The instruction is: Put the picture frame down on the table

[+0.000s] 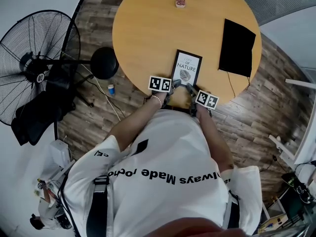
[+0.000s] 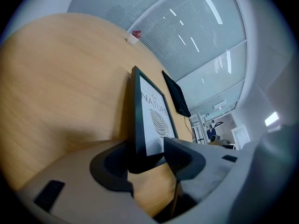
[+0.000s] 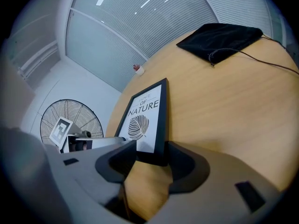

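Note:
A black picture frame with a leaf print and the word NATURE lies face up near the front edge of the round wooden table. My left gripper is at its near left corner, my right gripper at its near right corner. In the left gripper view the frame has its corner between the jaws of the left gripper, which stand apart from it. In the right gripper view the right gripper likewise straddles the frame's near edge with its jaws wide and not pressing.
A black cloth with a thin cable lies on the table's right side. A small red-topped object sits at the far edge. A standing fan and a black round stool are on the floor to the left.

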`<state>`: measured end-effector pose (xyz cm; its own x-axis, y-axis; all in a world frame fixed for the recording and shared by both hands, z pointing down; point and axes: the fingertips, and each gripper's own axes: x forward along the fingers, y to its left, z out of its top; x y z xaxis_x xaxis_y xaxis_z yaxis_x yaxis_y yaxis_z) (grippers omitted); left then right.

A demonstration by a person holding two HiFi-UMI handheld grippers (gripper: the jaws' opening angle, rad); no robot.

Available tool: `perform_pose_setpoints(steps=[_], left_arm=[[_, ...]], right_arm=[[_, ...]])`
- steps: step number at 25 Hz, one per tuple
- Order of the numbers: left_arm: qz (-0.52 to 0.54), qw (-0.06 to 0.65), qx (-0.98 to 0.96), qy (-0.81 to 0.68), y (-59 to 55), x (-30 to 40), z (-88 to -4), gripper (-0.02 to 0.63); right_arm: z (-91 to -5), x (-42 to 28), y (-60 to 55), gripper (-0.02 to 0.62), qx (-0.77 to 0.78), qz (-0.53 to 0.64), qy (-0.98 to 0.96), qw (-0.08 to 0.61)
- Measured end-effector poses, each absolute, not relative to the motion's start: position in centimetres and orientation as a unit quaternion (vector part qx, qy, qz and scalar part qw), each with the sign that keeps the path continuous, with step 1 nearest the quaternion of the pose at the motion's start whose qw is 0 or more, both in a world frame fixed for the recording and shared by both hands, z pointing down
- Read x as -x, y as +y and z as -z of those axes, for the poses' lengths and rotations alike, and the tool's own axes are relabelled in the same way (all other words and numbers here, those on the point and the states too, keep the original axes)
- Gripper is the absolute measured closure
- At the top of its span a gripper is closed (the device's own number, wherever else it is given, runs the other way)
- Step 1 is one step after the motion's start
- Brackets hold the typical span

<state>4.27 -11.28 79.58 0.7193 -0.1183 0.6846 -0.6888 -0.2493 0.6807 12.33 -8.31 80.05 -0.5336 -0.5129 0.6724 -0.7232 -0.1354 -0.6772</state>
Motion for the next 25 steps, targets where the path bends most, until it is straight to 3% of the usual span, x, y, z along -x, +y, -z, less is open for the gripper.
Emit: perform_pose_setpoints(steps=[25], left_arm=[[-0.345, 0.472, -0.760, -0.283, -11.14, -3.87, -80.01, 0.370]], right_arm=[[-80.49, -12.33, -8.02, 0.385, -0.486, -0.562, -0.657, 0.129]])
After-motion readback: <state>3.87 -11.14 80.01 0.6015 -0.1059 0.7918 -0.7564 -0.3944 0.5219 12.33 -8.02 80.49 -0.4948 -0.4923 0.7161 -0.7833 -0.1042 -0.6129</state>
